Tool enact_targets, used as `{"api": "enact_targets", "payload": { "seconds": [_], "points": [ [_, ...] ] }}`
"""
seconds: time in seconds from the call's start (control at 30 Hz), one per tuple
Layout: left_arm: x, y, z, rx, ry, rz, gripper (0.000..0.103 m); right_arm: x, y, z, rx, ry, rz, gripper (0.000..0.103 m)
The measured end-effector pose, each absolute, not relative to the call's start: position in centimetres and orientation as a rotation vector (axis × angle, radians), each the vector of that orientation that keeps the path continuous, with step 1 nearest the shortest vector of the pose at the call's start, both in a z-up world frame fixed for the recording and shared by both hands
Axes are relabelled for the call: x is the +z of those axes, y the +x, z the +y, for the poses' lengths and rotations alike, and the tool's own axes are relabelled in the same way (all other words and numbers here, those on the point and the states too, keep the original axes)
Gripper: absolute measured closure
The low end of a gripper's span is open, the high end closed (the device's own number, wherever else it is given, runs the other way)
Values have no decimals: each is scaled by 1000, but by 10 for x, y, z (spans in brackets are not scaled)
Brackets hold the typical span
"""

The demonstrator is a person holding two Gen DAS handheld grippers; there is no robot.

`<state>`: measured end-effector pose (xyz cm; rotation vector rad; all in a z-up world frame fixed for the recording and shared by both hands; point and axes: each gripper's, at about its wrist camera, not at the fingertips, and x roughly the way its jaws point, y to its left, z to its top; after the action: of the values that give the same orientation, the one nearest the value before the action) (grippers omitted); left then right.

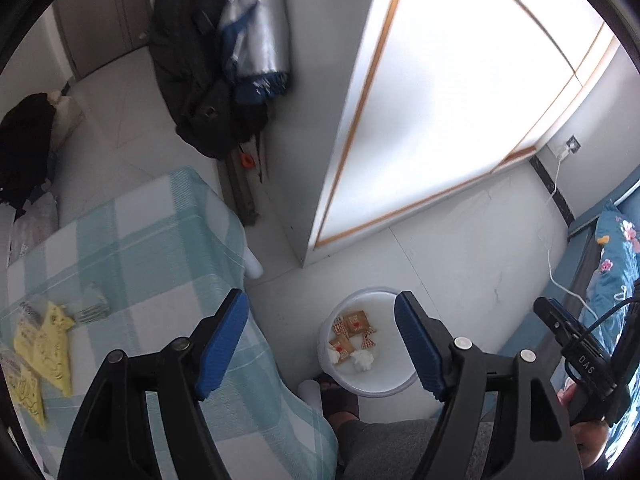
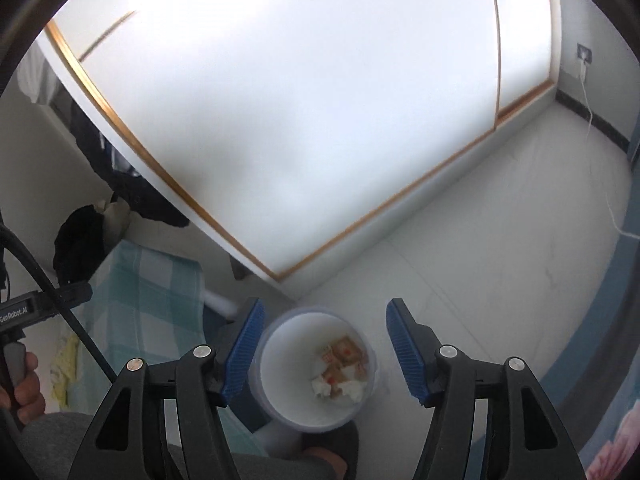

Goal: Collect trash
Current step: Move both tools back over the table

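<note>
A white trash bin (image 1: 384, 380) stands on the floor beside the table; it holds orange snack wrappers (image 1: 356, 322) and crumpled white tissue (image 1: 363, 360). The bin also shows in the right wrist view (image 2: 288, 392), with wrappers (image 2: 345, 351) and tissue (image 2: 322, 388) inside. My left gripper (image 1: 320, 344) is open and empty, above the table edge and the bin. My right gripper (image 2: 325, 350) is open and empty, right above the bin. Yellow wrappers (image 1: 42, 344) and a small clear wrapper (image 1: 94, 304) lie on the table at the left.
The table (image 1: 160, 248) has a blue-and-white checked cloth. A white wardrobe (image 1: 440, 100) stands behind. Dark coats (image 1: 208, 60) hang at the back. A bed with floral bedding (image 1: 616, 264) is at the right. A white cable (image 1: 556, 264) runs along the floor.
</note>
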<state>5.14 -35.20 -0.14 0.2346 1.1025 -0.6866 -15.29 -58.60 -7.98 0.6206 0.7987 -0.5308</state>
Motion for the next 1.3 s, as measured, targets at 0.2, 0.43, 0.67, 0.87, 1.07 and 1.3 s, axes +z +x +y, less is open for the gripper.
{"api": "enact_targets", "payload": {
  "seconds": [0.2,0.43,0.67,0.87,1.07,1.3],
  "points": [
    [48,54,-282,-543,183,880,20,-2,-136,-549,-487,525,646,38],
    [60,67,-194,-401,126,765,14,69,-98,-475,-340,372,511,28],
    [53,85,-94,-297,-42,737,13,99,-42,-384,-134,241,503,15],
    [35,99,-12,-163,-115,731,12,79,6,-303,39,124,572,10],
    [-3,120,46,-67,-188,786,12,24,73,-229,192,40,717,10],
    [-23,138,80,-93,-269,862,12,-41,135,-164,324,-93,877,11]
  ]
}}
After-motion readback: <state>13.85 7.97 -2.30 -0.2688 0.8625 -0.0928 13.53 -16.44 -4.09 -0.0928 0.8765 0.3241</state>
